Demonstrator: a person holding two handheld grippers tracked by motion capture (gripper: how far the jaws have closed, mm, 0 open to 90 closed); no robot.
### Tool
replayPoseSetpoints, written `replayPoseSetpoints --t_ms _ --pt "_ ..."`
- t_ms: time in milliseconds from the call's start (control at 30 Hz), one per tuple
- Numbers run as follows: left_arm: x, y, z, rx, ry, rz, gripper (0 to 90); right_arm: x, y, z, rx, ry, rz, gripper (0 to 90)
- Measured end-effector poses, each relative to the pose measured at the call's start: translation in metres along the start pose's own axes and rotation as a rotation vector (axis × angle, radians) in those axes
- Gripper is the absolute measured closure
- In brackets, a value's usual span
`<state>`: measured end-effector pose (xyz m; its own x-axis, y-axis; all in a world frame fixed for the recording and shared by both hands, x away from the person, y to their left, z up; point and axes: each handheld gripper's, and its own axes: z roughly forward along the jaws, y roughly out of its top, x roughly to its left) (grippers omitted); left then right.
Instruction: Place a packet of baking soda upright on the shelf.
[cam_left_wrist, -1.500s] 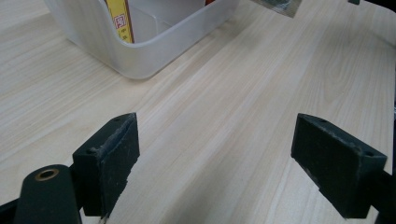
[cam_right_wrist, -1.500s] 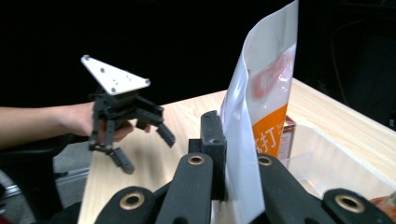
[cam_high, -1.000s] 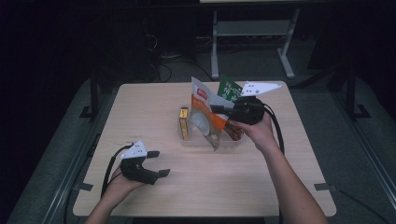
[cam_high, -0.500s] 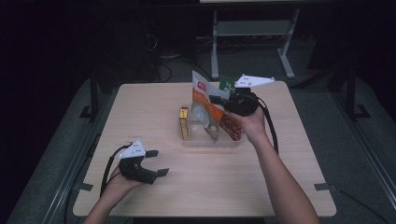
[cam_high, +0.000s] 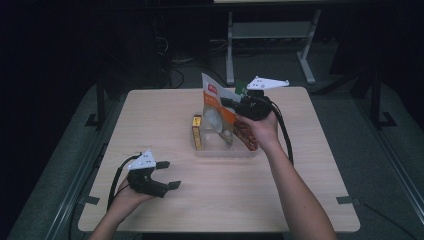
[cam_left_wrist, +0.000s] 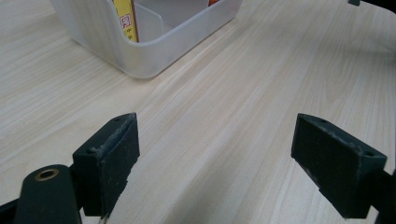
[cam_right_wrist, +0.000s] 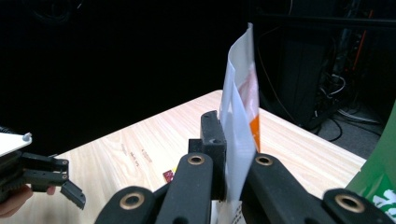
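A clear plastic bin (cam_high: 220, 150) (cam_left_wrist: 154, 51) stands mid-table with a yellow box (cam_high: 197, 131) (cam_left_wrist: 125, 18) upright at its left end. My right gripper (cam_high: 231, 103) (cam_right_wrist: 232, 186) is shut on the edge of an orange-and-white snack bag (cam_high: 216, 111) (cam_right_wrist: 243, 107), which stands tall over the bin. A dark red packet (cam_high: 246, 136) leans in the bin under the hand. My left gripper (cam_high: 167, 175) (cam_left_wrist: 215, 154) rests low over bare table near the front left, open, nothing between its jaws.
A green packet (cam_high: 240, 89) (cam_right_wrist: 380, 177) sits behind the right gripper. The wooden table (cam_high: 310, 165) has bare room on its left and front. Dark floor, cables and a white metal stand (cam_high: 270, 35) lie beyond the far edge.
The right gripper has moved the snack bag toward the far side and stood it more upright over the bin. The left gripper has stayed put.
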<state>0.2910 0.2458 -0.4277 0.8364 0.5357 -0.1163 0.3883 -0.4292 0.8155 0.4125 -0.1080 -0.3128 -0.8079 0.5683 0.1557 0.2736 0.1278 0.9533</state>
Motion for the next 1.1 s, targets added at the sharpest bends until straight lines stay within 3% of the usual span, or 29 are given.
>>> replayPoseSetpoints --t_ms 333,767,1100 --pt "0.0 0.0 0.0 0.004 -0.002 0.007 14.8 0.009 0.008 0.006 -0.003 -0.024 -0.003 90.0" --pt "-0.001 0.001 0.003 0.025 -0.007 0.018 14.8 0.002 0.005 -0.002 -0.004 -0.071 0.008 90.0" --pt "-0.001 0.0 0.002 0.016 -0.011 0.005 14.8 0.006 0.007 0.02 0.023 -0.06 0.026 90.0"
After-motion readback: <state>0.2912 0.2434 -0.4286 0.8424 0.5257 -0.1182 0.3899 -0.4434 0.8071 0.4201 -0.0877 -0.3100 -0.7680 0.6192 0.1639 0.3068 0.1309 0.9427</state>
